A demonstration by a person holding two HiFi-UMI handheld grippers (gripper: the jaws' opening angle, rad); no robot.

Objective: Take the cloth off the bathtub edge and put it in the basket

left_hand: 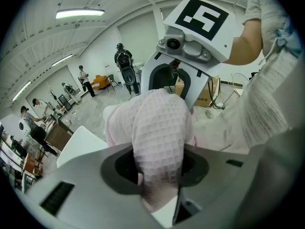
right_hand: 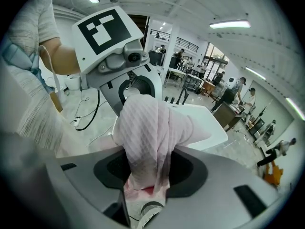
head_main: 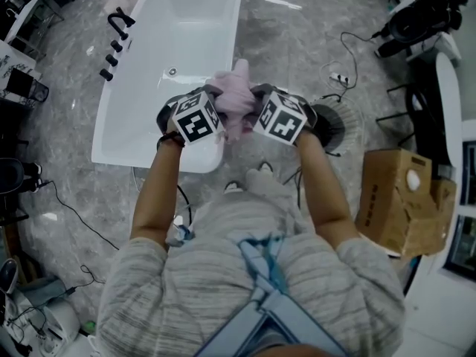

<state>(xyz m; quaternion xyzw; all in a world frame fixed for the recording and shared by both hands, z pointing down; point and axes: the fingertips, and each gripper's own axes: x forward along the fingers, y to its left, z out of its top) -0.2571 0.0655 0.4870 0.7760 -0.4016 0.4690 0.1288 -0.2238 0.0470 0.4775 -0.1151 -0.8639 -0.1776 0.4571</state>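
Left gripper [left_hand: 159,173] pinched on pink cloth [head_main: 236,99] | right gripper [right_hand: 147,175] likewise; bundle lifted between them over bathtub [head_main: 186,43] end | next: I swing both together to wire basket [head_main: 355,121] on my right, grips firm, tail clear of rim.

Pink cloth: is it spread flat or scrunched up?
Scrunched up: the cloth hangs bunched in a lump between the left gripper and right gripper, each pinching a fold.

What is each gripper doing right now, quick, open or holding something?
Left gripper: closed on the pink cloth.
Right gripper: closed on the same cloth, lifted between the two.
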